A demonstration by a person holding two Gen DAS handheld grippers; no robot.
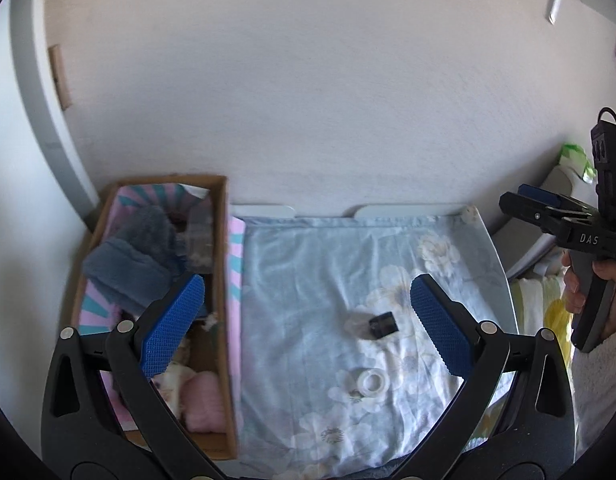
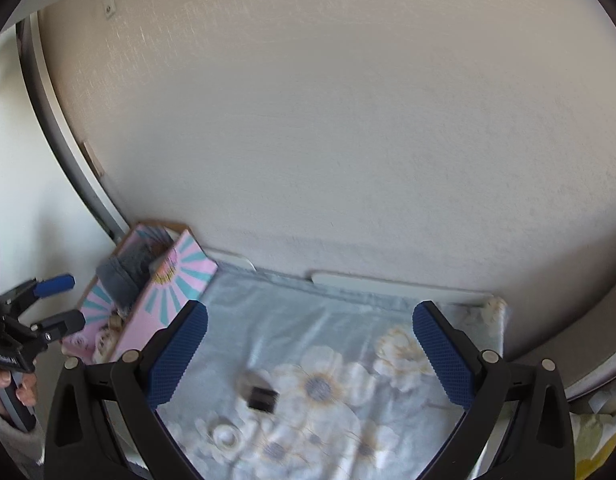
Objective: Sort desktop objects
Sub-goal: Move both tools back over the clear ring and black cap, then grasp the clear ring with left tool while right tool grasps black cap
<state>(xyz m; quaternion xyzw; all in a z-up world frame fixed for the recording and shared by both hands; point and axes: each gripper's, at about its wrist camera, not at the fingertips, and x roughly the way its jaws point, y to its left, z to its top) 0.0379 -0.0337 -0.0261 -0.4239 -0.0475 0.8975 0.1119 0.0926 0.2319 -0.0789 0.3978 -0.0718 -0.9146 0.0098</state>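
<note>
A small black cube-like object (image 1: 383, 325) lies on the flower-print cloth (image 1: 308, 264), and a clear tape roll (image 1: 372, 381) lies nearer to me. Both also show in the right wrist view: the black object (image 2: 262, 398) and the tape roll (image 2: 226, 436). My left gripper (image 1: 305, 324) is open and empty, held above the cloth beside the cardboard box (image 1: 219, 280). My right gripper (image 2: 310, 354) is open and empty, above the cloth. Each gripper shows at the edge of the other's view, the right gripper (image 1: 548, 208) and the left gripper (image 2: 61, 304).
The cardboard box at the left holds a blue fuzzy cloth (image 1: 135, 256), a pink knitted item (image 1: 203, 404) and other small things. A white wall (image 1: 308, 100) stands right behind the table. Bedding (image 1: 548, 304) lies off the table's right edge.
</note>
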